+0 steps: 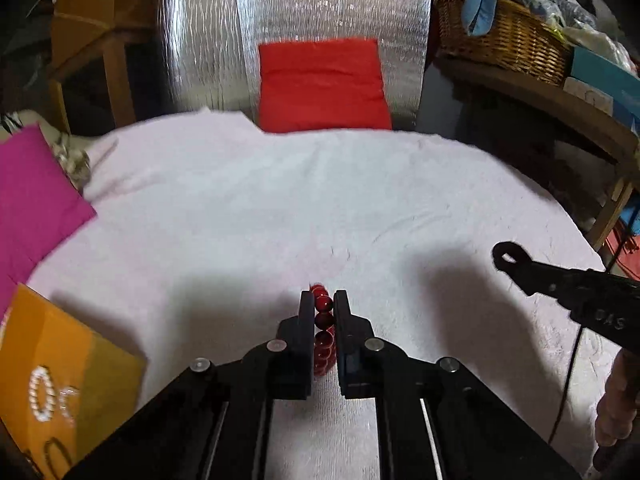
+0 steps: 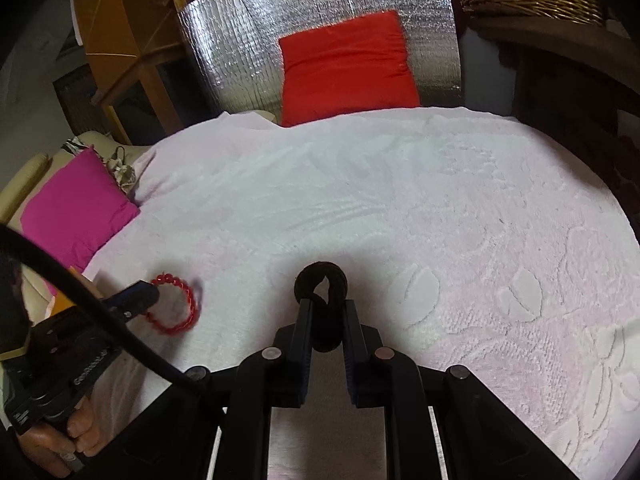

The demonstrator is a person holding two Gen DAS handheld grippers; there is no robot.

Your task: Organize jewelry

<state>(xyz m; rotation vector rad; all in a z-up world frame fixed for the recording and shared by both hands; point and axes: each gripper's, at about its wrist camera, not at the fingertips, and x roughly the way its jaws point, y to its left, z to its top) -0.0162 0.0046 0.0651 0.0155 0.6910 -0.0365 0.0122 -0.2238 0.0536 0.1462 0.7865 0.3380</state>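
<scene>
My left gripper (image 1: 323,300) is shut on a red bead bracelet (image 1: 323,330) and holds it above the white towel (image 1: 280,208). The right wrist view shows the bracelet (image 2: 182,304) as a ring hanging from the left gripper (image 2: 154,294). My right gripper (image 2: 327,304) is shut on a dark brown bracelet (image 2: 321,280), its loop sticking out past the fingertips. The same dark bracelet (image 1: 507,256) shows at the right of the left wrist view. An orange jewelry box (image 1: 48,384) with a pearl bracelet (image 1: 42,394) in it sits at the lower left.
A magenta cushion (image 1: 32,200) lies at the left edge of the towel. A red cushion (image 1: 322,84) leans on a silver foil panel (image 1: 296,12) behind the table. A wicker basket (image 1: 500,36) stands on a shelf at the right.
</scene>
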